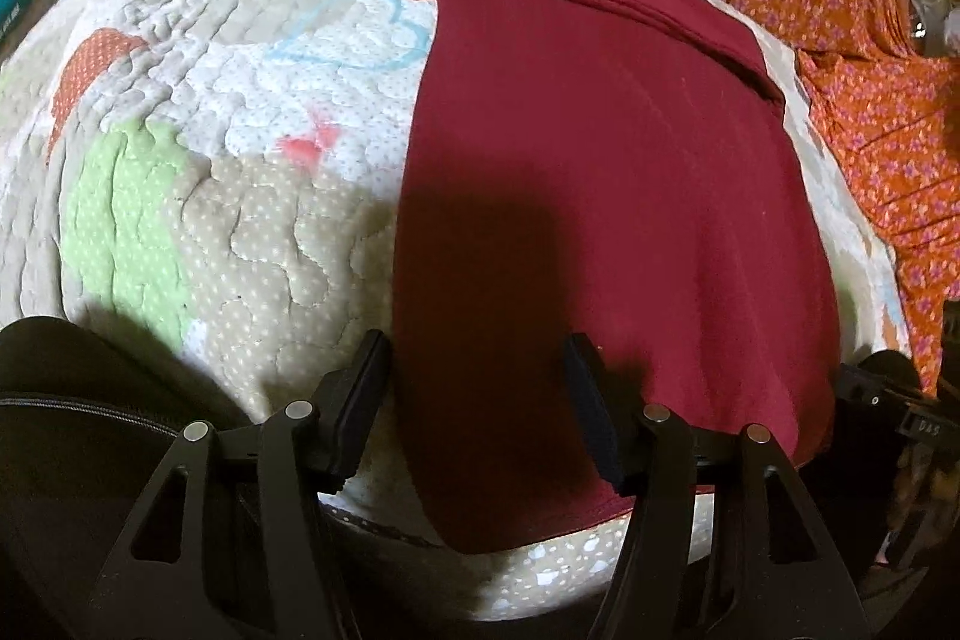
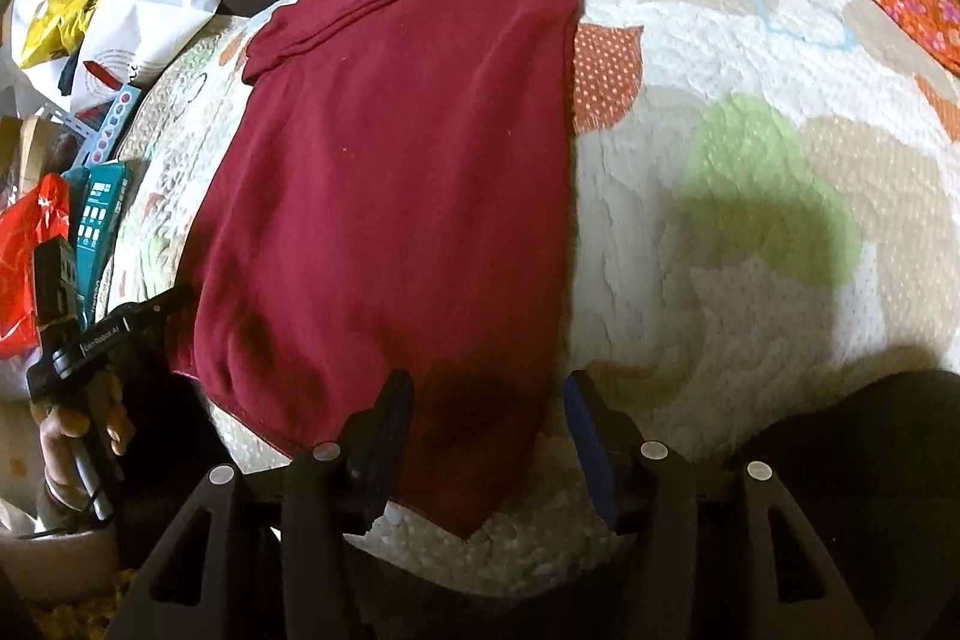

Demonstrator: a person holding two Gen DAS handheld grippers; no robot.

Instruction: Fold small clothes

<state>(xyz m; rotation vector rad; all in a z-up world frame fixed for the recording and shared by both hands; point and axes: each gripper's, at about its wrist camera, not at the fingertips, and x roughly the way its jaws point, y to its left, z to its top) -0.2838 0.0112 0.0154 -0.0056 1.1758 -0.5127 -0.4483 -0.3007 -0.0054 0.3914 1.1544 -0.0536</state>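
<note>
On a quilted bedspread [image 1: 252,244], patched in beige, green and orange: a maroon garment [image 1: 600,196], spread flat, already narrowed by folds along its length. Filling the centre and right of the left wrist view; centre and left of the right wrist view. Long axis from the bottom of each frame up toward the top, hem nearest the cameras, collar end with a pale label at the far top. In the left wrist view leaning slightly right toward the top; in the right wrist view likewise.

Probably a soft knit: light, limp, no stiffness, likely to sag and drag on the quilt if lifted from one point. Not fragile, not slippery. Best taken at the two near hem corners, one per gripper, pinching all the layers together, then carried up toward the collar.

Left gripper [image 1: 474,400]: jaws spread, nothing pinched, straddling the hem's left edge at bottom centre. Right gripper [image 2: 489,424]: jaws spread too, straddling the hem's right corner, pads not pressing on the cloth.

Upper right of the left wrist view: an orange floral garment [image 1: 840,40], lying apart, untouched. At the lower left of the right wrist view: a hand [image 2: 72,430] on the other gripper's handle.
</note>
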